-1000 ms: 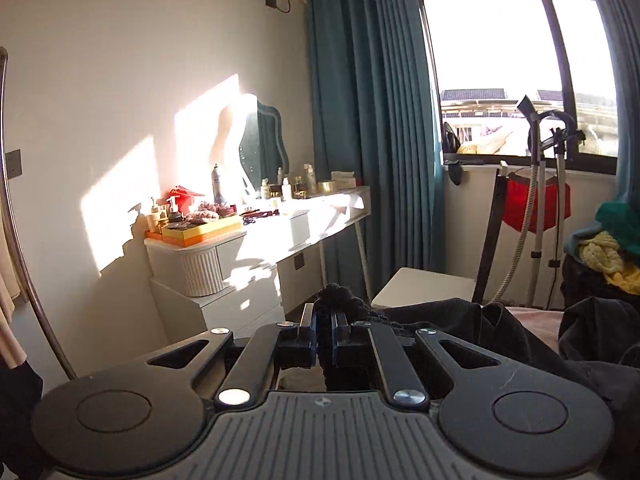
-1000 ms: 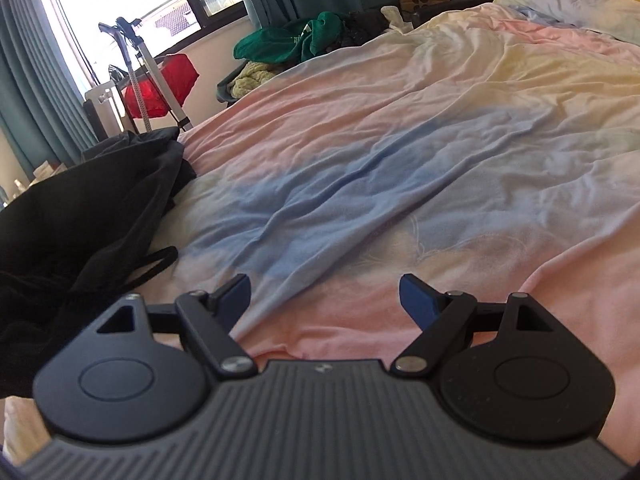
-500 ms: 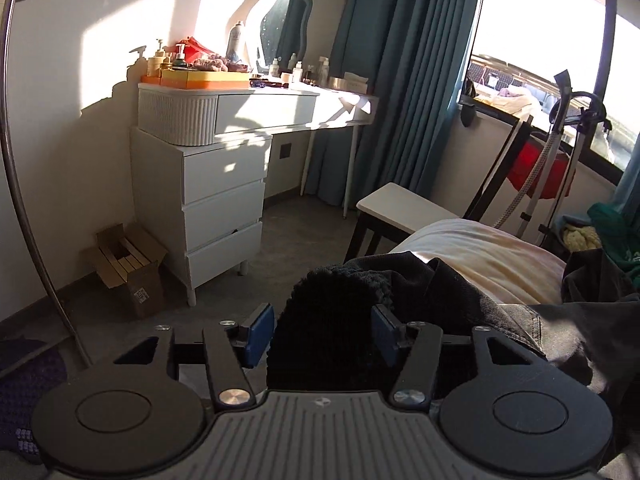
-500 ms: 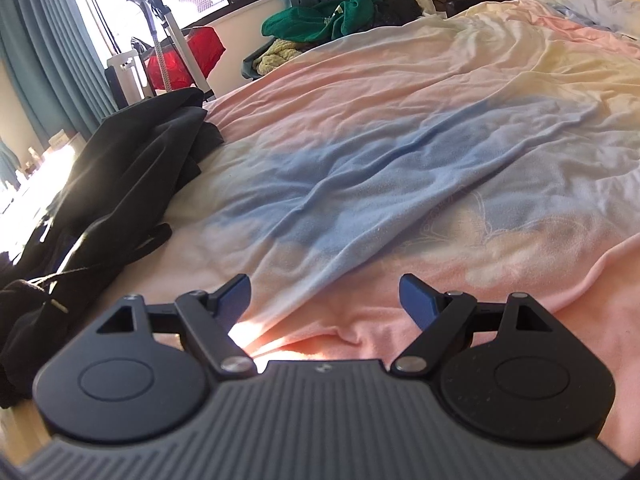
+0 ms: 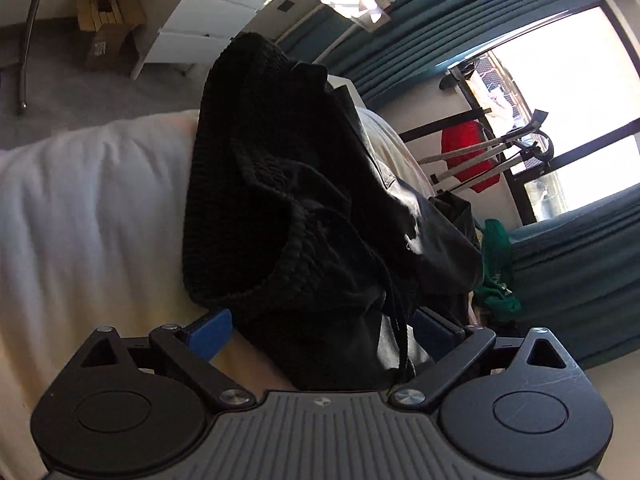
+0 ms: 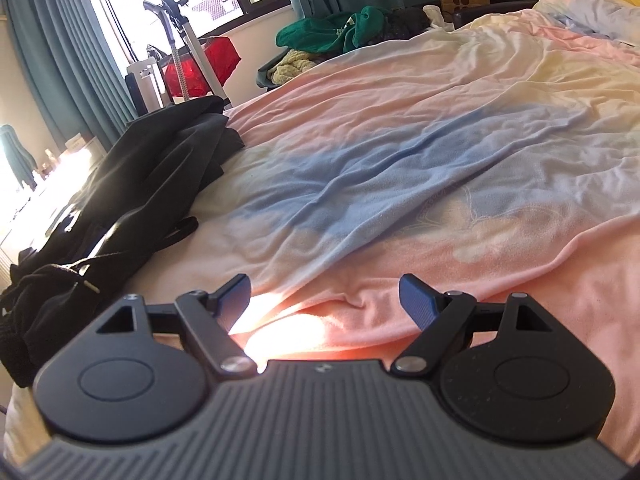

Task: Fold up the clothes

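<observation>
A heap of black clothing (image 5: 304,208) with a ribbed knit hem and drawstrings lies at the corner of the bed (image 5: 92,208). My left gripper (image 5: 320,330) is rolled sideways right over it, its jaws opening wide; the black cloth lies between the blue pads (image 5: 208,332) without being pressed. In the right wrist view the same black heap (image 6: 132,196) sits at the left edge of the bed. My right gripper (image 6: 325,300) hovers open over the pink and blue sheet (image 6: 420,168), nothing between its fingers.
Beyond the bed's foot stand a white dresser (image 5: 216,20), a cardboard box (image 5: 106,20) on the grey floor, teal curtains (image 5: 568,280) and a window. A garment steamer with a red bag (image 6: 200,64) and a pile of green and yellow clothes (image 6: 336,36) sit by the window.
My left gripper dropped toward the bed, rolled sideways and went from shut on the black cloth to wide open, letting it go. The right gripper slid slightly along the bed, still open.
</observation>
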The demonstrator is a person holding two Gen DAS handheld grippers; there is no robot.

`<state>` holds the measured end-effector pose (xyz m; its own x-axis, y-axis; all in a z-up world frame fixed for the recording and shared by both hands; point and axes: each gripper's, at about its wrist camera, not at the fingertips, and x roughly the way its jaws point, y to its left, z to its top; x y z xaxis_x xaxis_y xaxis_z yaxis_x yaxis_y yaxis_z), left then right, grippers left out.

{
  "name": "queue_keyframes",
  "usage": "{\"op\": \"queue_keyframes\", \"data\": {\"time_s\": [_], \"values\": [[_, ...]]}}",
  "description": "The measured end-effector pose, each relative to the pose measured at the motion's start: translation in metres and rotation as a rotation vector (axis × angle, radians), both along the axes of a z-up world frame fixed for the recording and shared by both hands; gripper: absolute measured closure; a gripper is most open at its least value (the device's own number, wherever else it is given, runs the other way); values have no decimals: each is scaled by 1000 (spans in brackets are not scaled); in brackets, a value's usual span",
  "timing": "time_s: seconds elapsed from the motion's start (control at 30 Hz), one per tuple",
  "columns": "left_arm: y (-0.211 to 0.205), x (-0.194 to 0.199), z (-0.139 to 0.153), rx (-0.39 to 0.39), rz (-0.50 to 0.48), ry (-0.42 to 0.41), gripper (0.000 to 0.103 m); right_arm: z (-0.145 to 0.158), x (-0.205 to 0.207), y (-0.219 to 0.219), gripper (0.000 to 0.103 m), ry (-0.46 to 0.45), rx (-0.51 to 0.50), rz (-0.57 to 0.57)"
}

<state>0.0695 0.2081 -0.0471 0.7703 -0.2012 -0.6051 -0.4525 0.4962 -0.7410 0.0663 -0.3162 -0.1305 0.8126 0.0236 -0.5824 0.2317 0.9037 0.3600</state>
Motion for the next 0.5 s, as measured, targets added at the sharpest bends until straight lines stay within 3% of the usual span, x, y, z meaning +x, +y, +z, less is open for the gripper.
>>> {"op": "queue_keyframes", "data": {"time_s": [0.13,0.23,0.4,0.5], "values": [[-20,10,-44,-97,29,67,4,1,-5,4,20,-1,-6,15],[-18,17,-75,-162,80,70,4,-1,-7,6,20,2,0,20],[-18,18,-81,-125,123,-26,0,-6,-3,7,20,11,10,26],[-28,14,-76,-67,161,-77,9,-8,1,11,20,10,10,41]]}}
